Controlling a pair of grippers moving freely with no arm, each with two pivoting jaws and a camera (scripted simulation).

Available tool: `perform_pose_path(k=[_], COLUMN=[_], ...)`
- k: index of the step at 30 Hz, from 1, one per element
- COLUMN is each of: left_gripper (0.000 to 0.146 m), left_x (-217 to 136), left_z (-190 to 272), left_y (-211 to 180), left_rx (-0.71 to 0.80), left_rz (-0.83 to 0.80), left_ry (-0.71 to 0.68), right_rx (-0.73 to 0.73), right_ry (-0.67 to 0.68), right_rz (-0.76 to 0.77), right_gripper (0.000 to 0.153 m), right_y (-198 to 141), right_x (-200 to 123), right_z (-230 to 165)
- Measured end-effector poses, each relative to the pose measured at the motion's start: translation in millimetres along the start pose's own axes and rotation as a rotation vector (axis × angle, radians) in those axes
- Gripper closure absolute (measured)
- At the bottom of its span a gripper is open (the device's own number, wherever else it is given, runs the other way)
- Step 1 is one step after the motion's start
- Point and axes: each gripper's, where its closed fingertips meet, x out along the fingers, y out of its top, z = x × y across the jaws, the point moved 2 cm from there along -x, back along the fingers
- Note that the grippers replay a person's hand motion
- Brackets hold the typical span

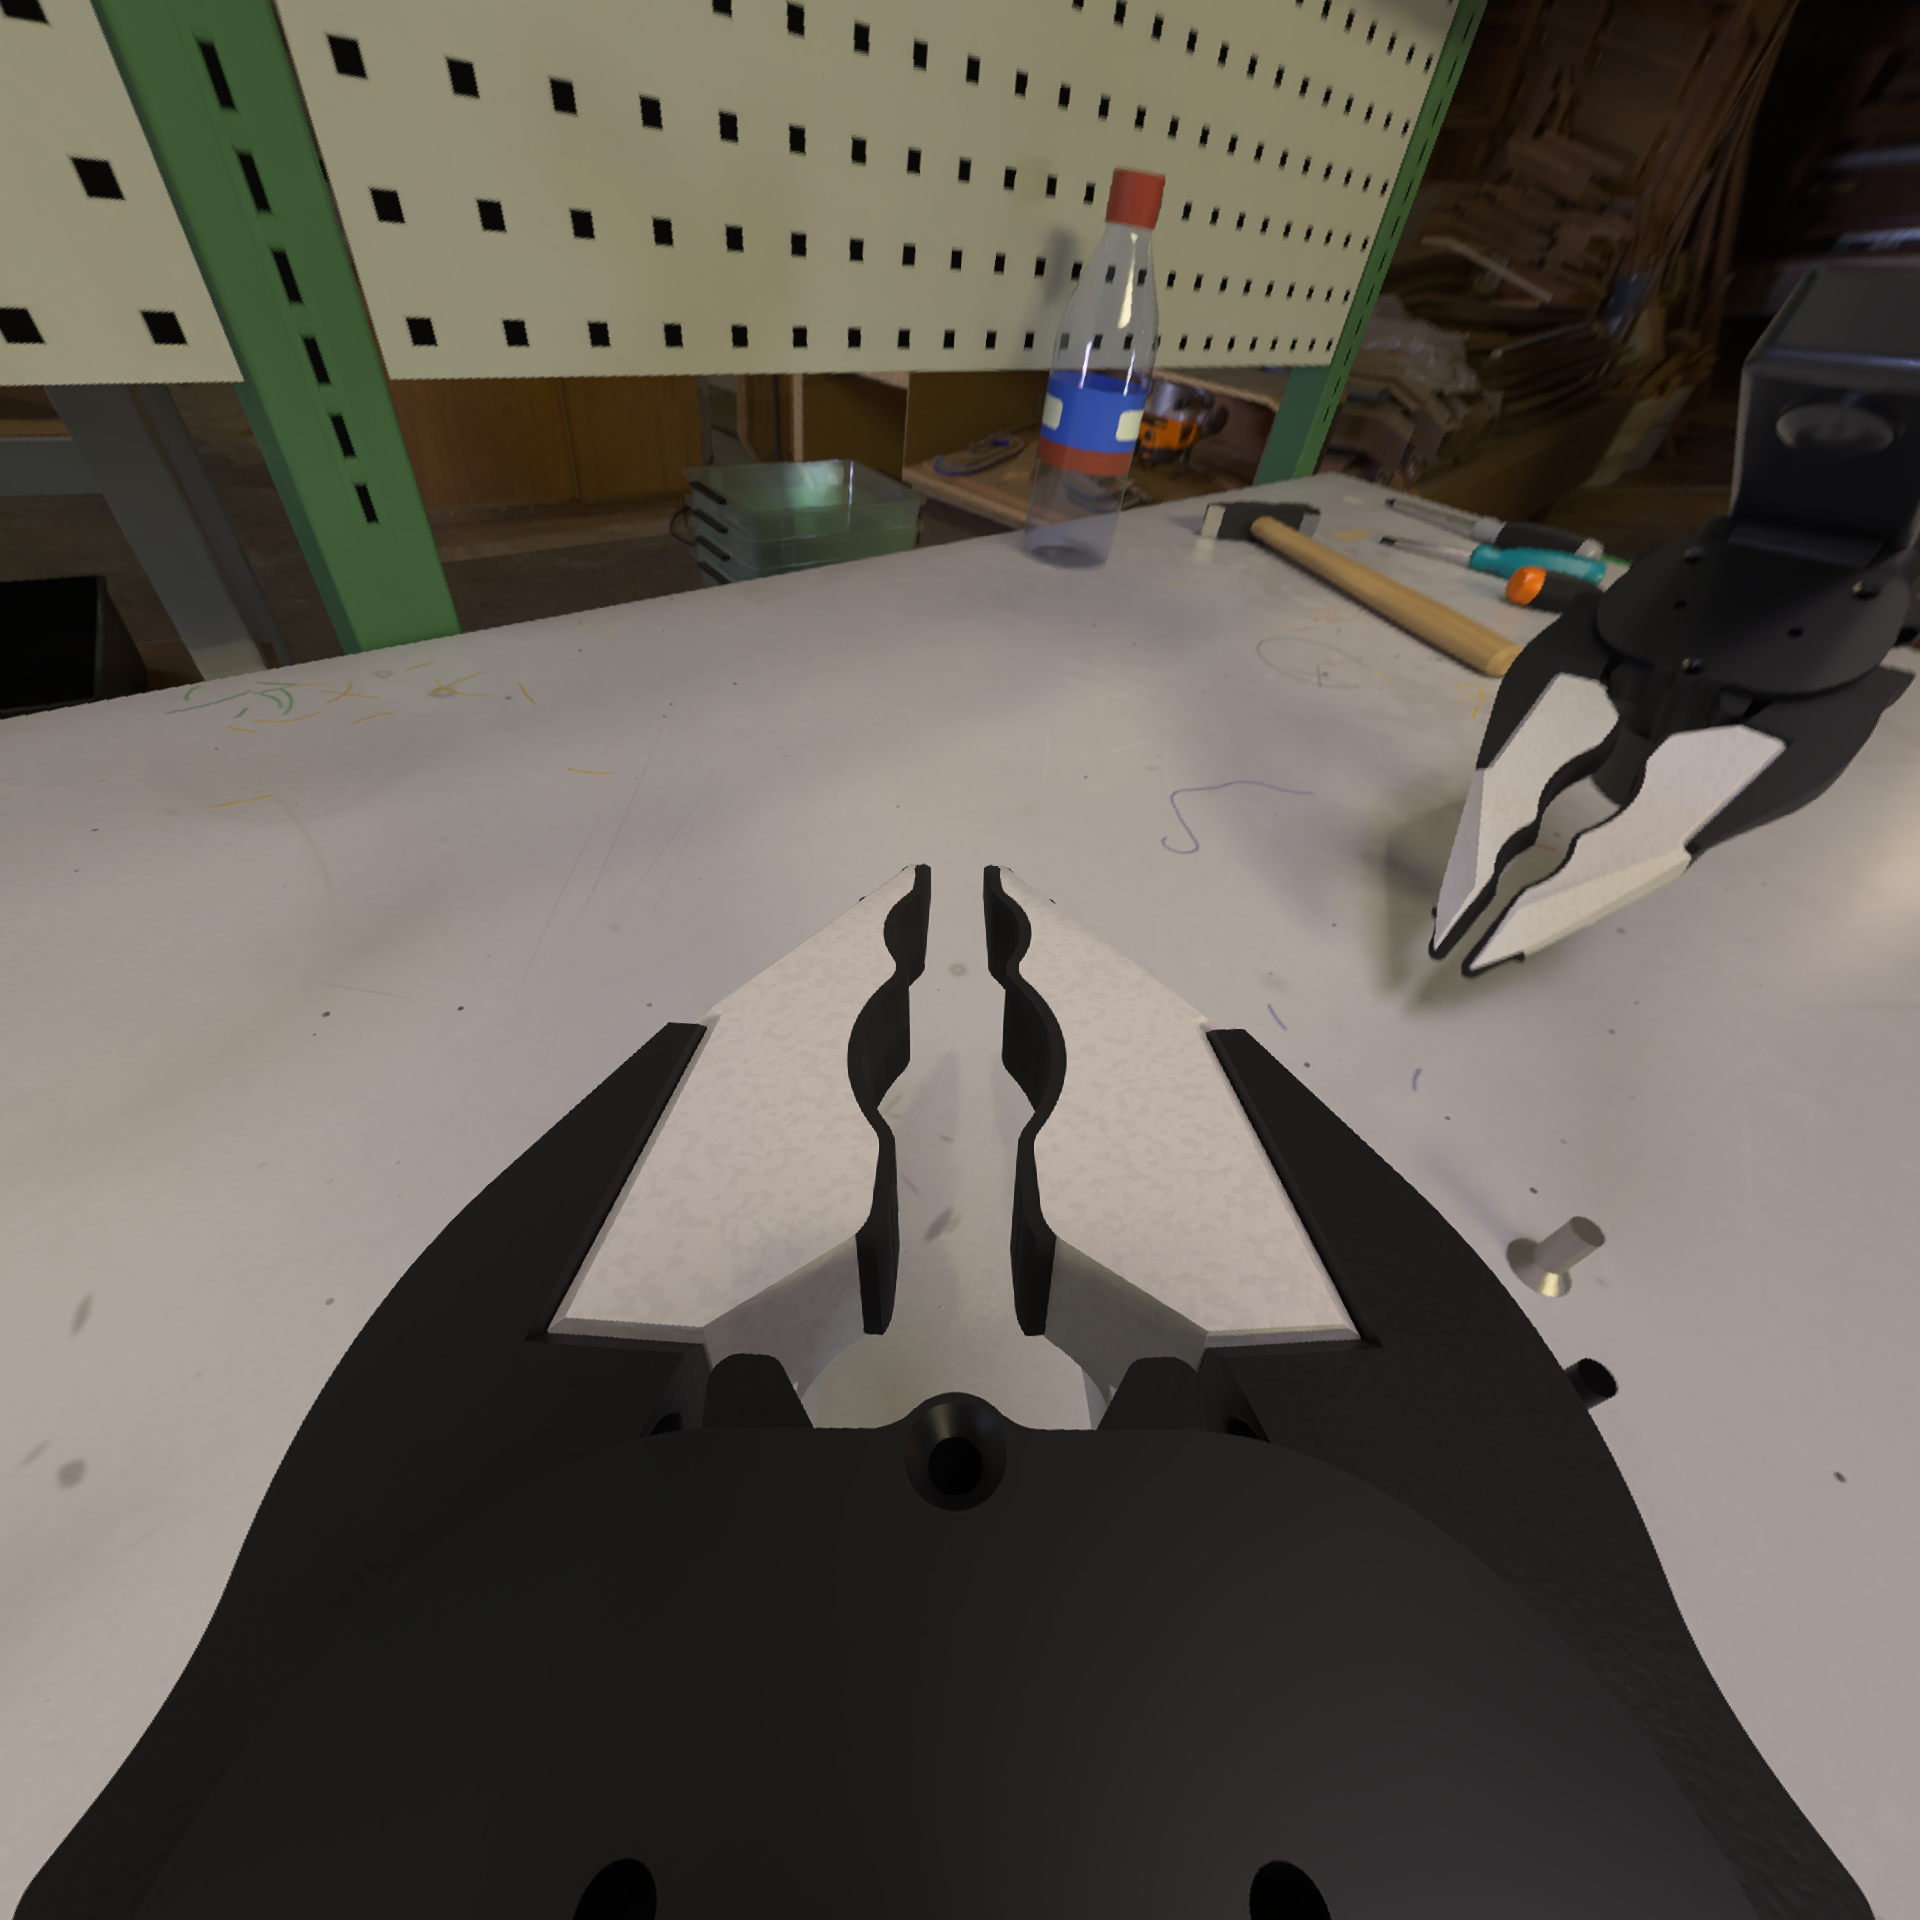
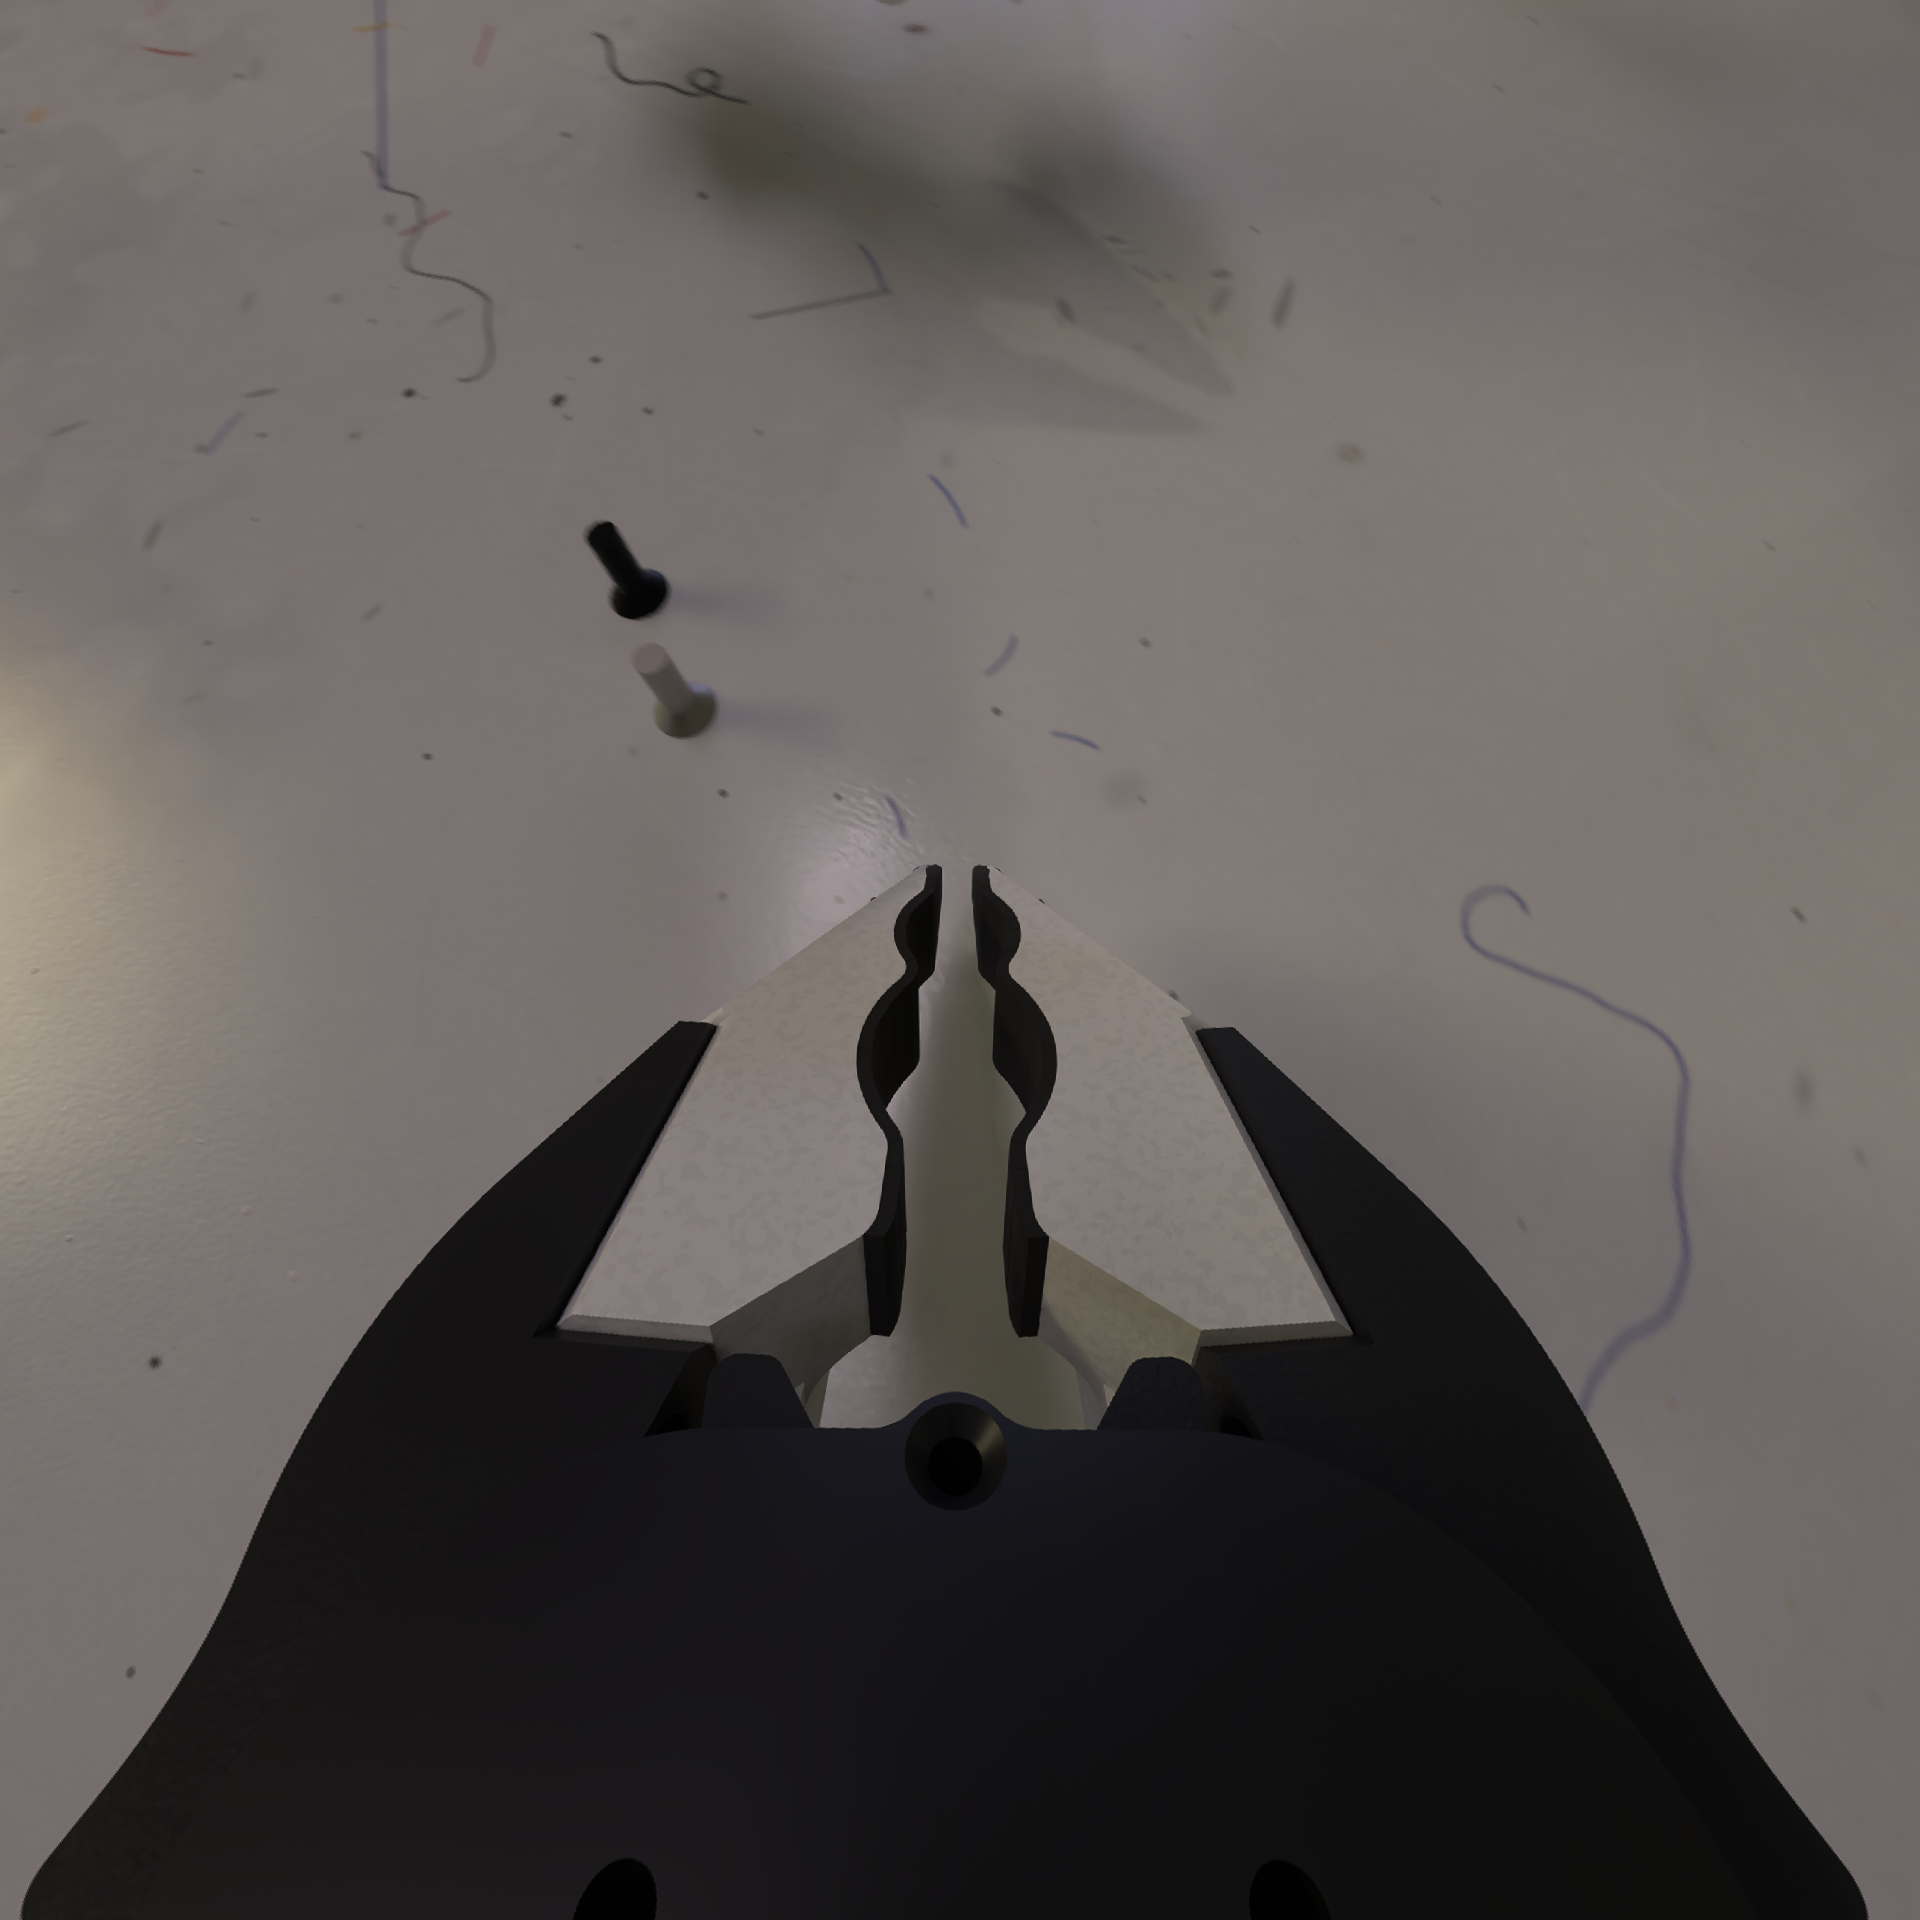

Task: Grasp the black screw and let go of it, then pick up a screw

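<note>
The black screw [image 2: 623,569] lies on the pale, scuffed desk [image 2: 312,1039], head down and shaft tilted up, ahead and to the left of the right tongs [image 2: 956,871]. Just beside it, nearer those tongs, stands a silver screw [image 2: 670,694] in the same pose; the two are close but apart. The right tongs hang above the desk with their tips drawn to a narrow slit, and nothing sits between them. They are well short of both screws.

From the left tongs' camera, the left tongs [image 1: 956,871] also show only a narrow gap and hold nothing. The silver screw [image 1: 1556,1255] sits off to their right side, and a dark stub at the edge of the tongs' body [image 1: 1593,1380] appears to be the black screw, mostly hidden. Farther right the other tongs [image 1: 1455,951] point down toward the desk.

At the back of the desk stand a clear bottle with a red cap [image 1: 1096,384], a wooden-handled hammer [image 1: 1361,587] and some screwdrivers [image 1: 1527,561], before a pegboard [image 1: 727,187].

As for progress, neither screw is held. Whether the black one has already been gripped and dropped cannot be told. At the least, picking up a screw remains, and tongs this narrow would need to widen first.
</note>
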Motion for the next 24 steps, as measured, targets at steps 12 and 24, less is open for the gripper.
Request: perform_pose_path(k=[12, 24], left_gripper=[0.136, 0.136], left_x=[-10, -13], left_z=[2, 5], left_y=[8, 9], left_rx=[-0.111, -0.104], left_rz=[0.086, 0.099], left_ry=[-0.075, -0.082], right_rx=[-0.201, -0.447], right_ry=[0.221, -0.016], right_rz=[0.153, -0.200], right_gripper=[0.144, 0.127], right_y=[79, 60], right_x=[45, 106], right_z=[-77, -86])
